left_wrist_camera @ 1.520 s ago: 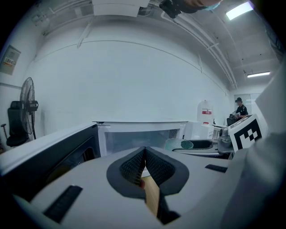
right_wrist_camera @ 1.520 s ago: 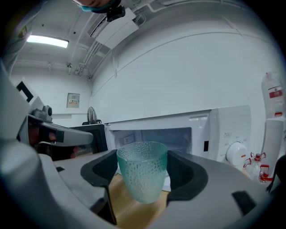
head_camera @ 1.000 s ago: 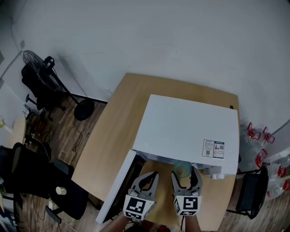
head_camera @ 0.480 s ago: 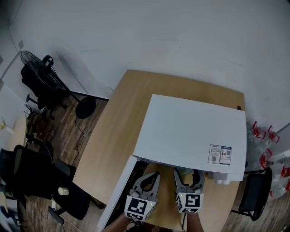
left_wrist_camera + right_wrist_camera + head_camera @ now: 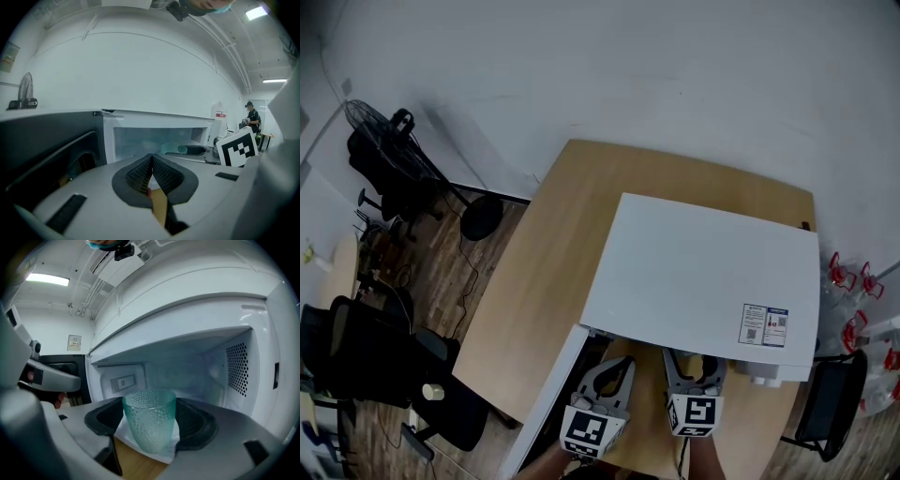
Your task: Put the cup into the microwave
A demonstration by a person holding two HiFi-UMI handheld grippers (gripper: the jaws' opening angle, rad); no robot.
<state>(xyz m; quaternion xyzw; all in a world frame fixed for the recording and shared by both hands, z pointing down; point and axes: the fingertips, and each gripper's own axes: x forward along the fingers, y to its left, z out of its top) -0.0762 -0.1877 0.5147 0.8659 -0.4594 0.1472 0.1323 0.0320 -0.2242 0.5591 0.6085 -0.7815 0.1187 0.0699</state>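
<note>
Right gripper view: cup at the microwave mouth, not yet set down

Item 1. Cup (image 5: pixel 149 423): pale green, dimpled glass, upright, empty as far as can be seen. It sits at the front threshold of the open microwave (image 5: pixel 703 272), above the lip of the cavity floor. Judged to be carried upright and level so that it clears the opening and can stand where it lands.

Item 2. Right hand-held gripper (image 5: pixel 151 430): jaws part-spread to the cup's width, with a dark pad pressed against each side of it. The grip is low on the body and the rim is free.

Item 3. Left hand-held gripper (image 5: pixel 151 171): jaws pressed together, nothing between them. It hangs beside the right one in front of the cavity, touching nothing, apparently kept out of the way.

Item 4. Door (image 5: pixel 546 392): swung fully open to the left, leaving the cavity clear for entry.

Item 5. Desk (image 5: pixel 544 262): carries the microwave.

Status: cup at the entrance, placement not yet complete.
</note>
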